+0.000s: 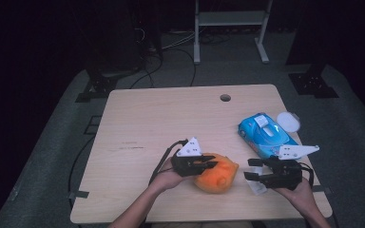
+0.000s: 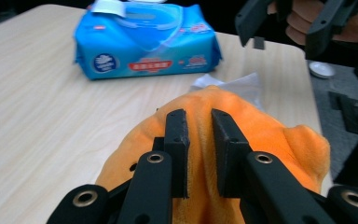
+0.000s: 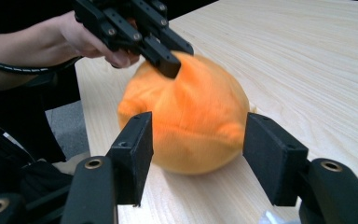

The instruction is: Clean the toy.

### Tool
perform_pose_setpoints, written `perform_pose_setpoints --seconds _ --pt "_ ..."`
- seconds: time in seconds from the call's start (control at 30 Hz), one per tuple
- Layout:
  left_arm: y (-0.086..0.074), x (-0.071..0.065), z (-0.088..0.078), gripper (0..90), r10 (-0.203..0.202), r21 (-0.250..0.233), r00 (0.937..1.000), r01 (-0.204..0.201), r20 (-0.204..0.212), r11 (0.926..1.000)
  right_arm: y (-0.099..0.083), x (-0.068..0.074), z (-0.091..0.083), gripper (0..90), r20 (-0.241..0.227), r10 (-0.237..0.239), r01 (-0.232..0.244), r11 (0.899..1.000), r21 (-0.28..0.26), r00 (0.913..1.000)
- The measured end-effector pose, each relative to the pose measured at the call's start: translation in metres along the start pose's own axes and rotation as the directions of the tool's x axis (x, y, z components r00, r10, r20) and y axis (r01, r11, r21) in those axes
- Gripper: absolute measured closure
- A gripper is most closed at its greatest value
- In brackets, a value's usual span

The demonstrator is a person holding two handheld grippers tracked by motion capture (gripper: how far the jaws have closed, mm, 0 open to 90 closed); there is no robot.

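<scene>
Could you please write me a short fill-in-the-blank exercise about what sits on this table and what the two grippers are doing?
1. The left gripper has its jaws pinched on the ____ plush toy.
2. The right gripper holds its jaws ____, with nothing between them.
3. The wet wipes pack lying on the table is mostly ____ in colour.
4. Beside the pack lies a round ____ lid.

Missing words: orange; open; blue; white

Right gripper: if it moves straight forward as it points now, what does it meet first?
Most likely the orange plush. It sits straight ahead of the right gripper, between its open fingers, with a small gap before contact; the depth is unclear.
</scene>
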State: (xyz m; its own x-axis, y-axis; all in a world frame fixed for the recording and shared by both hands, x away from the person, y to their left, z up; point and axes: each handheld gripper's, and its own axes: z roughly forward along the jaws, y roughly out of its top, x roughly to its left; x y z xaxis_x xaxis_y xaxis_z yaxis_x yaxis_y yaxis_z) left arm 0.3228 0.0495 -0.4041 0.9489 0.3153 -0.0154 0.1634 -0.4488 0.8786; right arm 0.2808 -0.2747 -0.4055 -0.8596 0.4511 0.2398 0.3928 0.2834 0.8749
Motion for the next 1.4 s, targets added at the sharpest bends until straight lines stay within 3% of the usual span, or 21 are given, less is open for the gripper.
perform_pose_setpoints --seconds 0.23,0.33,0.4,0.43,0.47,0.53,0.7,0.83,1.03,1.1,1.4 --pt "-0.001 0.021 -0.016 78.6 -0.015 -0.010 0.9938 0.014 -0.110 0.9998 0.004 -0.005 0.009 41.3 0.005 0.000 0.000 1.000 0.012 1.0000" --pt "-0.007 0.034 -0.022 78.6 -0.038 -0.023 0.9834 0.034 -0.177 0.9992 0.005 -0.009 0.013 41.1 0.012 0.007 -0.007 1.000 0.013 0.9999" --pt "-0.015 0.037 -0.019 77.7 -0.028 0.007 0.9764 0.030 -0.214 0.9995 0.005 -0.011 0.017 41.1 0.018 0.006 -0.007 1.000 0.026 0.9998" --pt "-0.019 0.037 -0.017 77.5 -0.034 -0.004 0.9745 0.033 -0.222 0.9994 0.004 -0.012 0.018 41.0 0.025 0.004 -0.004 0.999 0.035 0.9997" --pt "-0.022 0.037 -0.017 76.8 -0.053 -0.028 0.9742 0.048 -0.219 0.9985 0.003 -0.012 0.019 41.0 0.029 0.005 -0.006 0.999 0.043 0.9996" --pt "-0.024 0.034 -0.017 72.5 -0.045 -0.034 0.9751 0.039 -0.217 0.9987 0.002 -0.013 0.020 40.9 0.037 0.007 -0.009 0.999 0.053 0.9993" --pt "-0.024 0.027 -0.019 61.9 -0.038 -0.026 0.9873 0.035 -0.154 0.9991 0.000 -0.016 0.017 40.3 0.057 0.014 -0.017 0.998 0.057 0.9983" --pt "-0.024 0.026 -0.025 56.9 -0.053 -0.039 0.9917 0.048 -0.118 0.9981 0.000 -0.018 0.017 39.5 0.074 0.014 -0.019 0.998 0.055 0.9972" --pt "-0.021 0.026 -0.034 45.3 -0.075 -0.049 0.9897 0.069 -0.122 0.9964 -0.001 -0.019 0.018 38.9 0.088 0.014 -0.019 0.998 0.065 0.9960" --pt "-0.021 0.026 -0.038 43.3 -0.067 -0.052 0.9894 0.061 -0.128 0.9968 0.000 -0.019 0.017 38.5 0.095 0.015 -0.021 0.998 0.065 0.9954" --pt "-0.027 0.030 -0.054 35.4 -0.101 -0.060 0.9810 0.092 -0.166 0.9939 -0.001 -0.024 0.012 37.6 0.126 0.025 -0.032 0.998 0.056 0.9918"
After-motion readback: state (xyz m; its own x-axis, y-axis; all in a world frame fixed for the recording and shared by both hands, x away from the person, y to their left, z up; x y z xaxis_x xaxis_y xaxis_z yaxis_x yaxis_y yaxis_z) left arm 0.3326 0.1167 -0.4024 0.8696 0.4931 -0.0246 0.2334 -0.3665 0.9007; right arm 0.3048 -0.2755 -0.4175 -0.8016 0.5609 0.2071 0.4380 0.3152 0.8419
